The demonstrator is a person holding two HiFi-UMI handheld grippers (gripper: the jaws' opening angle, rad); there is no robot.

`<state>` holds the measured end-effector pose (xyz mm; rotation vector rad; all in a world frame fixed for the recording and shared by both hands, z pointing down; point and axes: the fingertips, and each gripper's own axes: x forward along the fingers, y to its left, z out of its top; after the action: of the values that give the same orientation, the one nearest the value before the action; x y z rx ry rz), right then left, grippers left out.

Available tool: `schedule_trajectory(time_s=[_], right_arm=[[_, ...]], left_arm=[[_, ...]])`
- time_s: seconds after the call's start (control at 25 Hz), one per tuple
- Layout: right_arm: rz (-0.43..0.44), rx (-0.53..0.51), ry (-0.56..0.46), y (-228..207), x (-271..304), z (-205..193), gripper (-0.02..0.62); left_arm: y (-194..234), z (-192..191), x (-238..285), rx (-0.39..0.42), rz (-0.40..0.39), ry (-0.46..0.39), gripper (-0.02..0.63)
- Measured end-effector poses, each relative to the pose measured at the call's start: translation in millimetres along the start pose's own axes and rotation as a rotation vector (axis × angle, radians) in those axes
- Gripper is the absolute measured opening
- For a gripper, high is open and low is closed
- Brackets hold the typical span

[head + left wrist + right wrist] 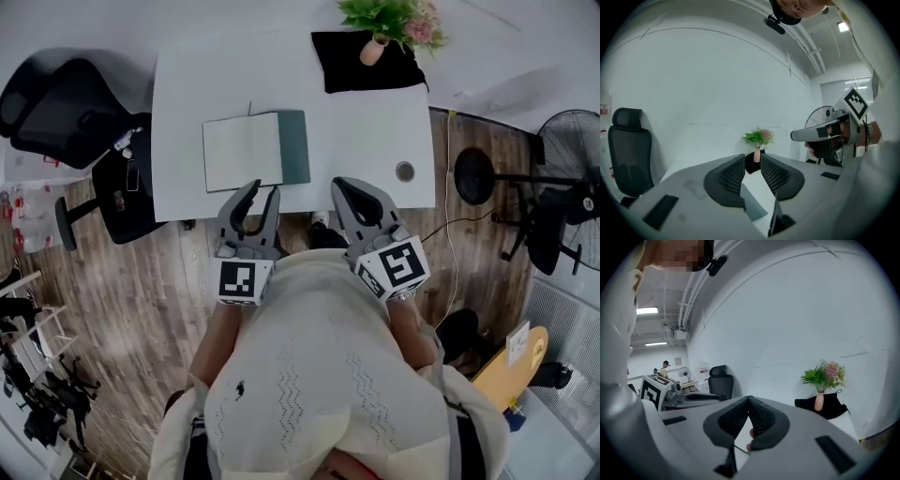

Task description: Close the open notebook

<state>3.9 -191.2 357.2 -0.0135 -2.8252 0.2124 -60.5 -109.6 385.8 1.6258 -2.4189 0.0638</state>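
Note:
The open notebook lies flat on the white table. Its white page faces up and a teal cover flap lies to the right. My left gripper hovers at the table's near edge, just short of the notebook, open with nothing between its fingers. In the left gripper view the left gripper shows a narrow gap, with a teal corner of the notebook below it. My right gripper is at the front edge, right of the notebook. In its own view the right gripper has its tips touching, empty.
A vase of flowers stands on a black cloth at the table's far right. A small round disc sits near the right front corner. A black office chair is left of the table, and a floor fan is to the right.

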Motion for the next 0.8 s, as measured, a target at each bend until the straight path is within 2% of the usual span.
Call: schedule_trajectory(time_s=[0.24,0.56,0.8], right_arm=[[0.083,-0.02,0.019,-4.2,2.9,-4.0,0.001],[0.146,-0.029,0.041,-7.9,-5.3,-15.3,0.001],[0.155,-0.02,0.051,-11.0,-12.8,-24.5,0.002]], left_arm=[[-6.5,-27.3,-1.8,0.044,0.063,0.055,0.106],[-15.9,-75.6,5.3,0.056,0.113,0.156,0.106],[-16.0,-108.8,17.1,0.154,0.118,0.237,0.109]])
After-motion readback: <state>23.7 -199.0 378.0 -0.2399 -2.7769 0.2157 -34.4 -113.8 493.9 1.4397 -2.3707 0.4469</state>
